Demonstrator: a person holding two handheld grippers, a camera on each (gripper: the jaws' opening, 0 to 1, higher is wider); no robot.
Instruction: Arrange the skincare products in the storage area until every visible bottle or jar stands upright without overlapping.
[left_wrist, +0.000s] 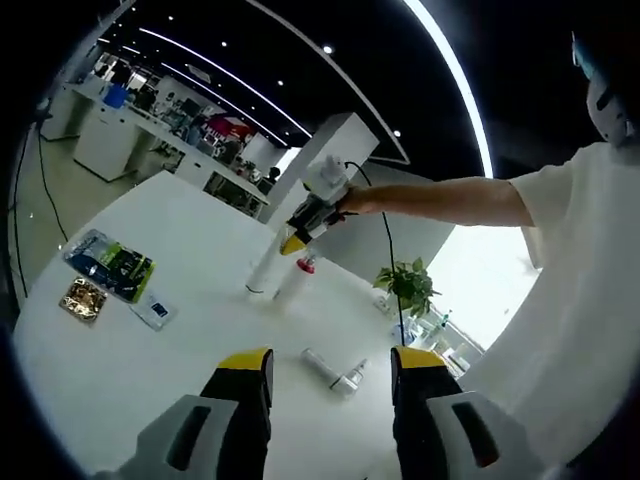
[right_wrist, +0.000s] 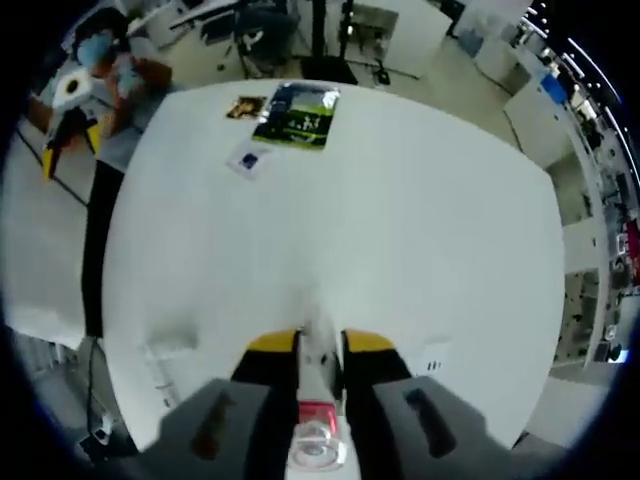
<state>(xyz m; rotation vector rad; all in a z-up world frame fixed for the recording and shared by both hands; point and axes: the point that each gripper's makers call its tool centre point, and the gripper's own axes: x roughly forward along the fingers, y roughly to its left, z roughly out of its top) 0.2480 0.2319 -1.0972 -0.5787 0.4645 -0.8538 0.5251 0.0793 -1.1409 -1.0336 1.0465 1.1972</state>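
Observation:
My right gripper (right_wrist: 320, 342) is shut on a white bottle (right_wrist: 316, 380) with a red collar and clear cap, pointing down at the white table (right_wrist: 400, 250). From the left gripper view, that right gripper (left_wrist: 292, 243) hangs from a person's outstretched arm, over the red-collared bottle (left_wrist: 298, 275), whose base is on the table. A tall white tube (left_wrist: 263, 268) stands upright just left of it. A clear bottle (left_wrist: 335, 372) lies on its side in front of my left gripper (left_wrist: 332, 360), which is open with nothing between its jaws.
A blue-green packet (left_wrist: 110, 265), a gold packet (left_wrist: 83, 298) and a small card (left_wrist: 152, 312) lie at the table's left. The right gripper view shows the same packet (right_wrist: 300, 115) and card (right_wrist: 250, 160) far across. A potted plant (left_wrist: 410, 285) stands beyond the table.

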